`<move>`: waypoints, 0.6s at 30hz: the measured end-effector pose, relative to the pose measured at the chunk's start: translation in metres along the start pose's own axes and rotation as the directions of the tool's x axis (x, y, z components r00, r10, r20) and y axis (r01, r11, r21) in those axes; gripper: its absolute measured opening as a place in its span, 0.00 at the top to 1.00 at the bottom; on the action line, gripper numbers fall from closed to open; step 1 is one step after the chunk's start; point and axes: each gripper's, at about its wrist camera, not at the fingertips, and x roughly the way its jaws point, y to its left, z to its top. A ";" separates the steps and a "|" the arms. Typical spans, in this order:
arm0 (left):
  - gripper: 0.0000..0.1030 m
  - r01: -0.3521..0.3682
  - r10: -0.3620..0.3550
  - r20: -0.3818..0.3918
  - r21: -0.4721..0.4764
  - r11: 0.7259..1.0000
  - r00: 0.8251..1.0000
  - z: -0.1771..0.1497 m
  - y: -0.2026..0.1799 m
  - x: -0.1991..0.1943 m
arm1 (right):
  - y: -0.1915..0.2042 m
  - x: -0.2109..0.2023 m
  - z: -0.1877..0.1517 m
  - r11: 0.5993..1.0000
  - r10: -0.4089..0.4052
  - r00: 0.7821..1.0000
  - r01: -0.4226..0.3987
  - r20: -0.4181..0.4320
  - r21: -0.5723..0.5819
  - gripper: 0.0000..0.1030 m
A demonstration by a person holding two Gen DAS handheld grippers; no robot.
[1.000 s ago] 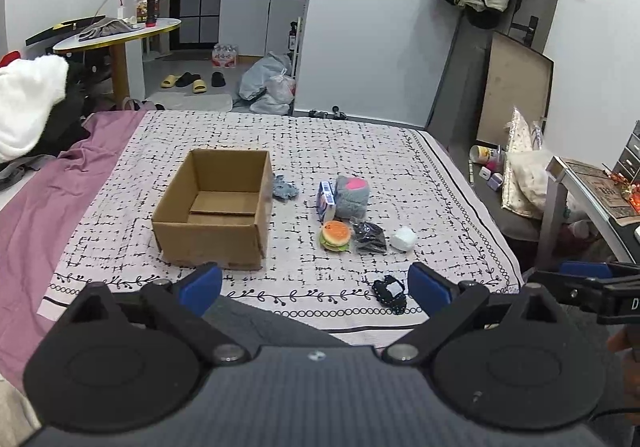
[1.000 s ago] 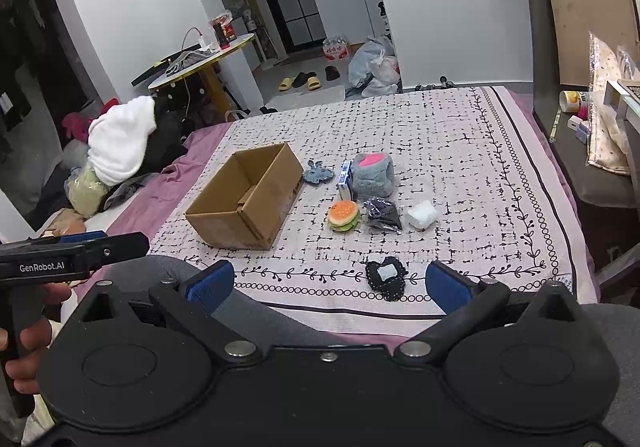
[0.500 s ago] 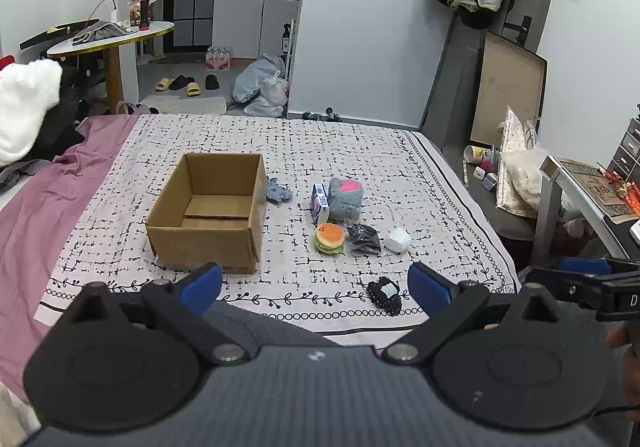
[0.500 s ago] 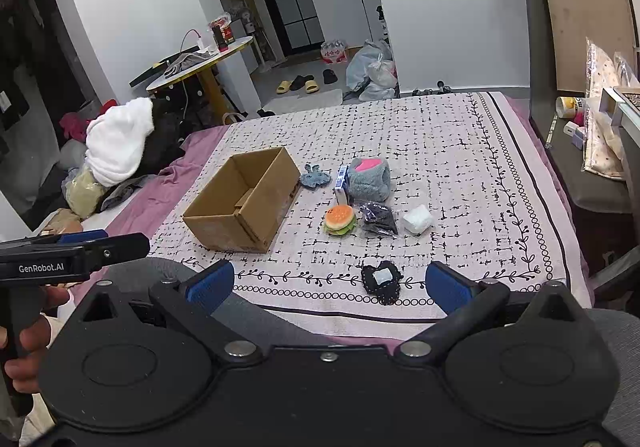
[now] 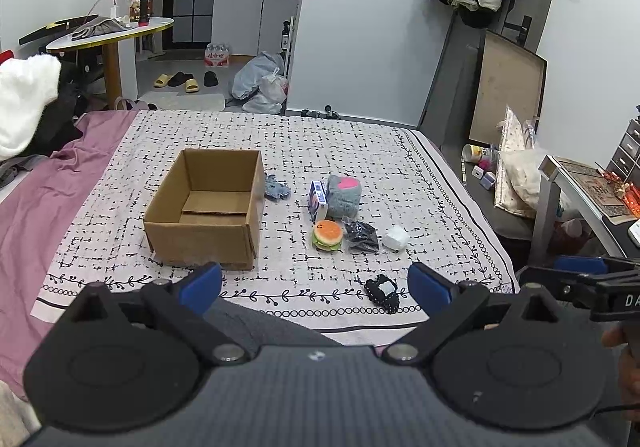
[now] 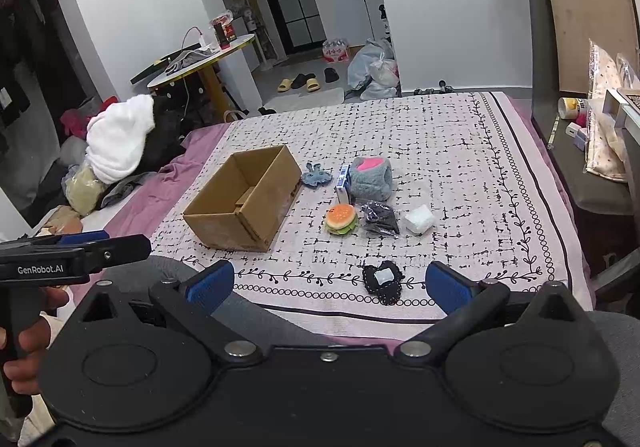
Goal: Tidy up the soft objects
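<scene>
An open, empty cardboard box (image 5: pixel 208 207) (image 6: pixel 244 203) sits on the patterned bedspread (image 5: pixel 360 151). To its right lie several soft items: a small blue plush (image 5: pixel 276 187), a grey and pink plush (image 5: pixel 343 196) beside a small carton (image 5: pixel 318 199), a burger toy (image 5: pixel 328 235) (image 6: pixel 341 219), a black bag (image 5: pixel 362 236), a white puff (image 5: pixel 396 238) and a black pouch (image 5: pixel 382 293) (image 6: pixel 382 281) nearest me. My left gripper (image 5: pixel 316 287) and right gripper (image 6: pixel 328 283) are both open and empty, held at the near edge of the bed.
A purple sheet (image 5: pixel 36 199) covers the bed's left side, with a pile of clothes (image 5: pixel 24 103) beyond. A round table (image 5: pixel 108 35) stands at back left. A desk edge (image 5: pixel 576 183) and bags are at the right.
Both grippers have drawn back slightly and tilted up, so the box and items sit a little farther away in view. Nothing on the bed has moved.
</scene>
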 end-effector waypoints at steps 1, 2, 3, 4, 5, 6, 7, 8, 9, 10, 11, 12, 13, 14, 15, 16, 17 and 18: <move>0.04 0.000 0.000 0.001 0.001 1.000 1.000 0.000 -0.001 0.000 | 0.000 0.001 0.000 1.000 -0.002 1.000 0.002 -0.002 -0.003 0.00; 0.04 0.000 0.000 0.001 0.001 1.000 1.000 -0.001 -0.001 0.001 | 0.001 0.001 0.000 1.000 -0.002 1.000 0.002 -0.003 -0.006 0.00; 0.04 0.004 -0.004 0.001 0.002 1.000 1.000 -0.001 -0.001 0.001 | 0.001 0.001 0.000 1.000 -0.001 1.000 0.001 -0.004 -0.008 0.00; 0.04 0.009 -0.009 0.001 0.001 1.000 1.000 0.000 -0.001 0.002 | 0.001 0.002 0.000 1.000 -0.001 1.000 0.001 -0.004 -0.009 0.00; 0.04 0.014 -0.014 0.001 0.000 1.000 1.000 0.000 -0.002 0.002 | 0.001 0.002 -0.001 1.000 0.000 1.000 0.000 -0.004 -0.010 0.00; 0.04 0.017 -0.017 0.000 -0.002 1.000 1.000 0.000 -0.003 0.003 | 0.001 0.002 -0.001 1.000 0.001 1.000 -0.001 -0.005 -0.010 0.00; 0.04 0.019 -0.019 0.000 -0.003 1.000 1.000 0.000 -0.003 0.004 | 0.002 0.002 -0.001 1.000 0.001 1.000 -0.001 -0.005 -0.010 0.00; 0.04 0.020 -0.020 0.000 -0.003 1.000 1.000 0.000 -0.004 0.005 | 0.002 0.002 -0.001 1.000 0.001 1.000 -0.001 -0.006 -0.009 0.00; 0.04 0.022 -0.022 0.000 -0.003 1.000 1.000 0.000 -0.005 0.005 | 0.001 0.003 -0.001 1.000 0.001 1.000 -0.001 -0.007 -0.009 0.00; 0.04 0.024 -0.024 0.001 -0.002 1.000 1.000 0.000 -0.006 0.006 | 0.001 0.003 -0.001 1.000 0.001 1.000 -0.001 -0.008 -0.010 0.00; 0.04 0.025 -0.025 0.003 -0.001 1.000 1.000 0.000 -0.006 0.007 | 0.001 0.004 -0.001 1.000 0.000 1.000 0.000 -0.009 -0.010 0.00; 0.04 0.025 -0.025 0.005 -0.001 1.000 1.000 -0.001 -0.006 0.007 | 0.000 0.004 -0.001 1.000 0.000 1.000 0.000 -0.010 -0.010 0.00; 0.04 0.027 -0.027 0.006 -0.002 1.000 1.000 -0.001 -0.007 0.008 | -0.001 0.005 -0.001 1.000 0.001 1.000 -0.001 -0.013 -0.009 0.00; 0.04 0.028 -0.028 0.006 -0.003 1.000 1.000 -0.001 -0.007 0.010 | -0.002 0.006 -0.001 1.000 0.001 1.000 -0.001 -0.014 -0.009 0.00; 0.04 0.028 -0.028 0.007 -0.004 1.000 1.000 0.000 -0.008 0.011 | -0.003 0.007 -0.002 1.000 0.000 1.000 0.000 -0.016 -0.009 0.00; 0.04 0.025 -0.025 0.007 -0.004 1.000 1.000 0.000 -0.008 0.012 | -0.004 0.008 -0.002 1.000 -0.001 1.000 0.001 -0.019 -0.008 0.00; 0.04 0.021 -0.021 0.006 -0.006 1.000 1.000 0.000 -0.008 0.013 | -0.006 0.010 -0.002 1.000 -0.003 1.000 0.002 -0.023 -0.006 0.00; 0.04 0.021 -0.021 0.005 -0.007 1.000 1.000 0.000 -0.009 0.015 | -0.007 0.012 -0.001 1.000 -0.005 1.000 0.005 -0.025 -0.004 0.00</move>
